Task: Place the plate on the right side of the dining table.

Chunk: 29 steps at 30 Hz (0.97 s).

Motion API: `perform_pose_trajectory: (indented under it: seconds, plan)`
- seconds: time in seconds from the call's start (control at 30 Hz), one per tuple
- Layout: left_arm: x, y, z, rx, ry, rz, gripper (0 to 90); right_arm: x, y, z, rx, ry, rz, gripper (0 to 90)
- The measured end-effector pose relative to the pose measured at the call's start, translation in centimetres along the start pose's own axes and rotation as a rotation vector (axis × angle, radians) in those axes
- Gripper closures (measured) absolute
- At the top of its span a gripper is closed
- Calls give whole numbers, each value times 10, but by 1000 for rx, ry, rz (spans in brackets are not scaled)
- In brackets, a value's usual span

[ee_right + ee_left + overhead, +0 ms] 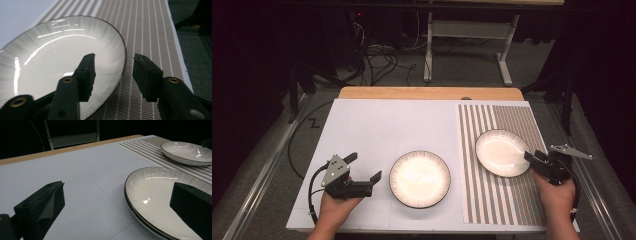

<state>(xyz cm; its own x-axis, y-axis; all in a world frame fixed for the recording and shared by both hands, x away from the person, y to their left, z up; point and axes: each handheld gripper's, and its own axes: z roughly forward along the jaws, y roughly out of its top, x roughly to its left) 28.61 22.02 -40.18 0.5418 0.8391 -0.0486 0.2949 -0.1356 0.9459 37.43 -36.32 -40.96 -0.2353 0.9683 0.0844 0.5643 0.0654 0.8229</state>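
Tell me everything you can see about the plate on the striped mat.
The plate is round and shallow, glossy white like glazed ceramic, with faint grey lines fanning out toward a thin dark rim. It is empty and reflects the lamps. It sits on the striped mat, at the table's right side, apart from the other plate. The right gripper straddles its near edge, one jaw over the inside and one outside the rim, with gaps on both sides, so nothing is pinching it.
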Motion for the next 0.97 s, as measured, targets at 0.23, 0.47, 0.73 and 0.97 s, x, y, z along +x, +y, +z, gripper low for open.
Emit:
perform_pose_trajectory:
  seconds: [0.23, 0.47, 0.73, 0.97]
  plan:
    - [-1, -3, 3, 7, 0, 5, 2, 28, -1, -19, -86, 125, -92, 329]
    - [-5, -3, 1, 5, -7, 12, 2, 70, -2, -34, -165, 264, -198, 157]
    - [-4, -3, -3, -10, -8, 2, 2, 118, -8, -44, -222, 336, -293, 9]
    - [-1, -3, -8, -15, -6, -6, 2, 139, -9, -50, -245, 368, -334, 8]
